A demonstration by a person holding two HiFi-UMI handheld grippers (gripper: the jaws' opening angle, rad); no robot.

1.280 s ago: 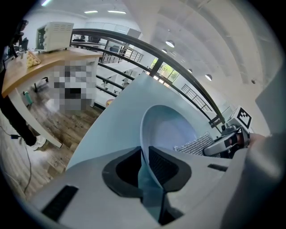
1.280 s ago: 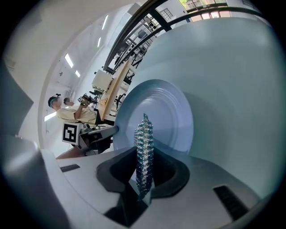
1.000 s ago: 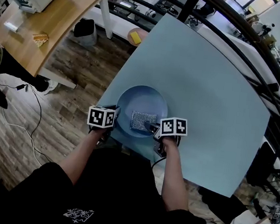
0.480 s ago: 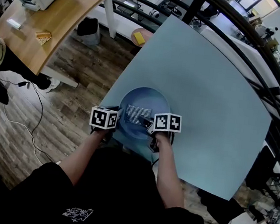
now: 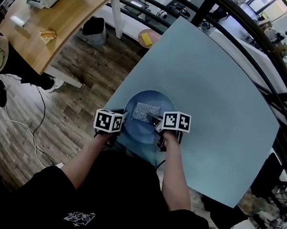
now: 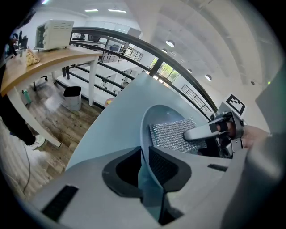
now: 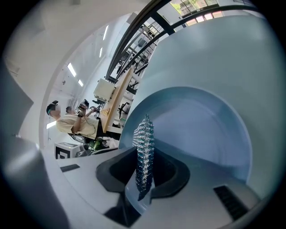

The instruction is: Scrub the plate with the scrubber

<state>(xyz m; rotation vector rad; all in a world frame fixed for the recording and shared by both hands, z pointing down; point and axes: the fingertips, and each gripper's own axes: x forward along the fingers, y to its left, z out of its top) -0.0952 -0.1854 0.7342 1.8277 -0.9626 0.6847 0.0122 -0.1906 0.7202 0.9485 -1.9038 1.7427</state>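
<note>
Silvery mesh scrubber is clamped in the right hand-held gripper, lying on the blue plate just ahead. The left hand-held gripper pinches the plate's near rim. Scrubbing seems under way; the next stroke needs steady pressure.

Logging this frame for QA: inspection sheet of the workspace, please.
Surface: light blue table, bare apart from the job's things.
Job's things: blue plate near the table's near edge; silver mesh scrubber against its inside.
Clutter: nothing seen on the table.
Grippers: left gripper shut on the plate's rim; right gripper shut on the scrubber.
Cables: loose cables on the wooden floor, left of the table.
Surroundings: wooden desk carrying a white toaster oven; black bin; dark railing.
</note>
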